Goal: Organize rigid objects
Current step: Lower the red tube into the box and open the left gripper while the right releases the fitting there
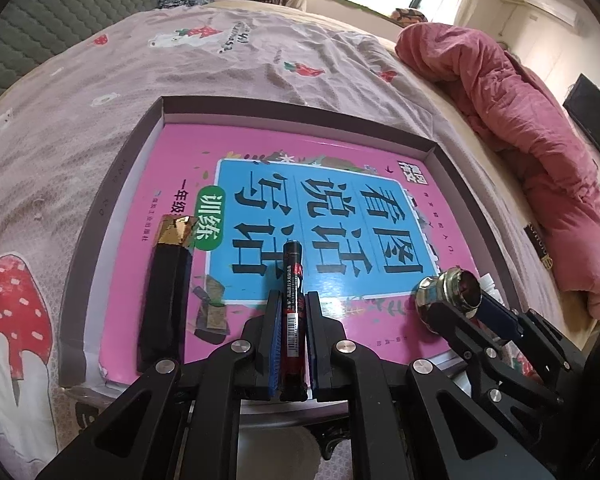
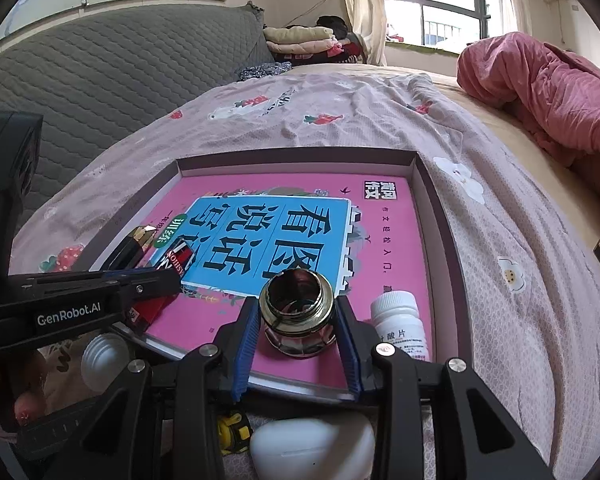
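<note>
Battery (image 1: 294, 312) base hidden between left tool (image 1: 293, 320) pads; label unreadable.

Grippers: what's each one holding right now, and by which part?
Left gripper clamps the battery along its sides near the lower end. Right gripper grips the metal fitting across its body.
</note>
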A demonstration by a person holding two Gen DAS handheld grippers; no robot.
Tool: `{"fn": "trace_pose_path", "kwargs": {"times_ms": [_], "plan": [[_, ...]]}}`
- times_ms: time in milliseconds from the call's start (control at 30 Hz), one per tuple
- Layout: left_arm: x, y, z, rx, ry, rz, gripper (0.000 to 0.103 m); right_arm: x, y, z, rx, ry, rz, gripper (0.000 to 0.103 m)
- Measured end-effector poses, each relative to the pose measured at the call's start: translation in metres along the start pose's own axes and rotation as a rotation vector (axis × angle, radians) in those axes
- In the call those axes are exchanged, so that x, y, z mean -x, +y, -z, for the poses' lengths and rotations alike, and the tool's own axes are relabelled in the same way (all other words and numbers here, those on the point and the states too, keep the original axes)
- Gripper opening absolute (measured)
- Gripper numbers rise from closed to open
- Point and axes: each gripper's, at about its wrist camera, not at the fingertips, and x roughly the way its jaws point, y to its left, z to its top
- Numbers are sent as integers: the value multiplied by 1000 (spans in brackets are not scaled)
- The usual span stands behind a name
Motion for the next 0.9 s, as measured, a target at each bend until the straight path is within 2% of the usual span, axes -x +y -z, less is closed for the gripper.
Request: {"fn": "trace_pose_path", "kwargs": {"times_ms": [533, 900], "plan": [[8, 11, 2, 2, 6, -32, 21, 1, 0, 0, -5, -5, 2, 38], [18, 11, 4, -11, -1, -37, 22, 12, -1, -3, 5, -48, -8, 41]]}}
